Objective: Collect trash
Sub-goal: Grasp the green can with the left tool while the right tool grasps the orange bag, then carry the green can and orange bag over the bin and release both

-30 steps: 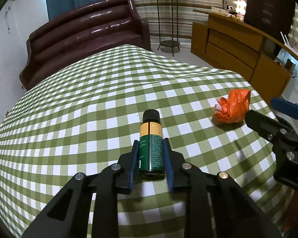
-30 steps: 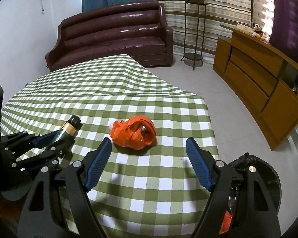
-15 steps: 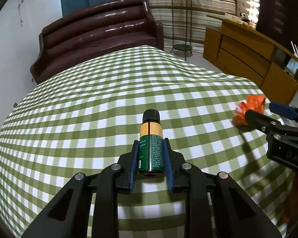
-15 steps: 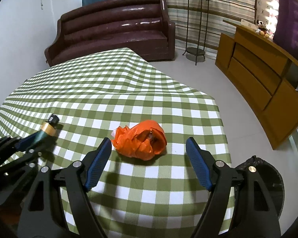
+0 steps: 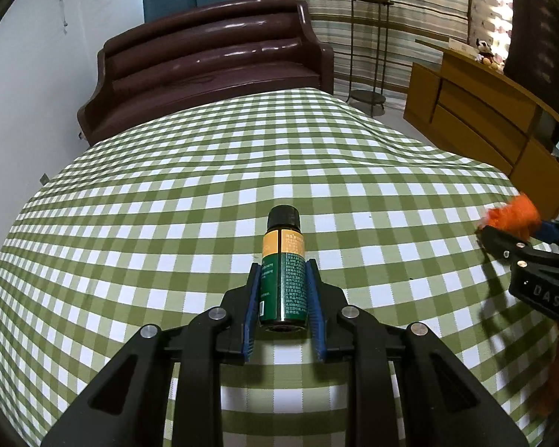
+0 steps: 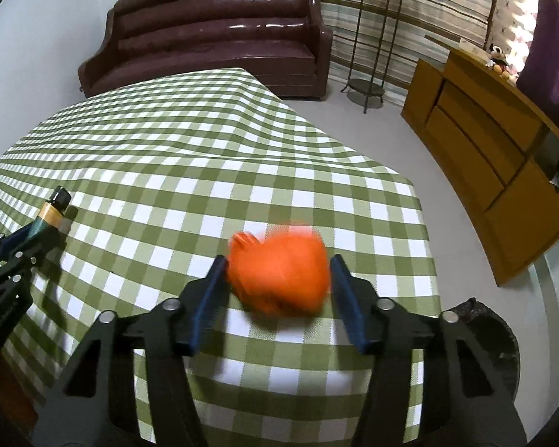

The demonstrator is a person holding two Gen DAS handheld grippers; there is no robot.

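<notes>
Green-and-white checked cloth (image 5: pixel 167 223) covers the table that fills both wrist views, with a dark brown leather sofa (image 5: pixel 212 59) against the white wall behind it. A tall metal stand (image 6: pixel 369 41) with a potted plant on top is beside the sofa in front of striped curtains, and a wooden sideboard (image 6: pixel 484 149) runs along the right of the room.

On the left gripper (image 5: pixel 282 298), the blue pads are clamped on a small green bottle (image 5: pixel 282 275) with an orange band and a black cap. The bottle lies along the fingers with its cap pointing away from the camera, out over the cloth. From the right wrist view the same bottle shows at the far left edge, sticking out of the black fingers with its shadow on the cloth just beside it.

A crumpled orange bag (image 6: pixel 279 272) sits between the fingers of the right gripper (image 6: pixel 277 283), near the table's right-hand edge. The jaws have just been closing around it. The bag is blurred, and its sides reach both blue pads — the left pad appears to touch it, while contact on the right is harder to judge. From the left wrist view the orange bag shows at the far right, at the tips of the other gripper's black fingers.

Beyond the table's edge, low at the right of the right wrist view, part of a dark round bin (image 6: pixel 499 331) stands on the pale floor (image 6: pixel 354 123).
</notes>
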